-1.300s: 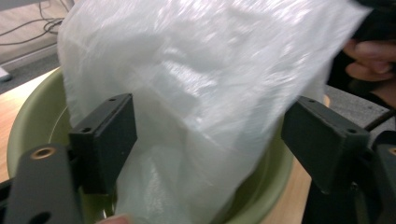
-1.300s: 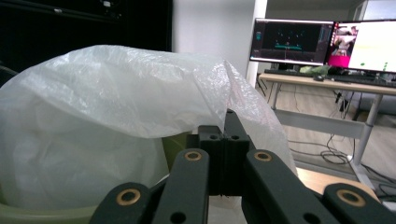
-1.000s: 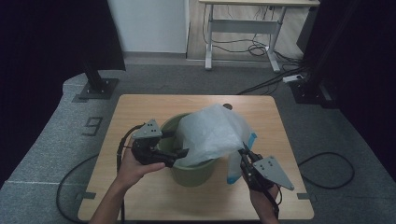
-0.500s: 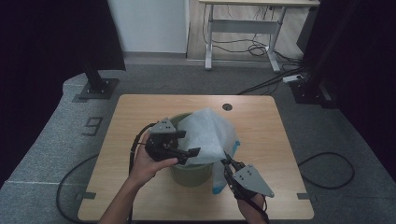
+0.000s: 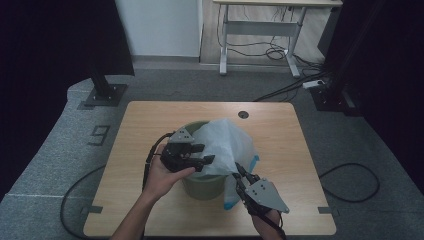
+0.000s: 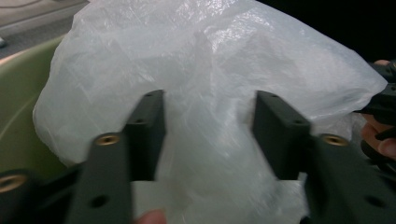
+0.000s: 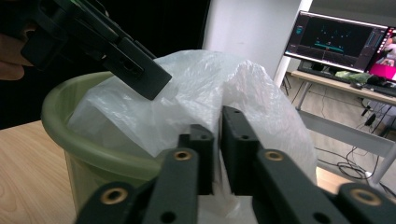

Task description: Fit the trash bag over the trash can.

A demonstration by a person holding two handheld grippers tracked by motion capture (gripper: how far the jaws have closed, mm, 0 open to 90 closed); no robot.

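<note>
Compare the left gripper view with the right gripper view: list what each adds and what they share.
Left gripper view: its own claw wide open around the bag, and the other hand's fingers at the right edge. Right gripper view: its claw pinching the film, the wooden table, and a lit monitor. Both: the white plastic bag and the green bin.

A pale green plastic bin (image 5: 202, 184) stood upright at the centre of the frame on the wooden worktop (image 5: 300, 150). A translucent white bag (image 5: 225, 142), crumpled and billowing, rose out of its mouth and hung over its right rim.
</note>
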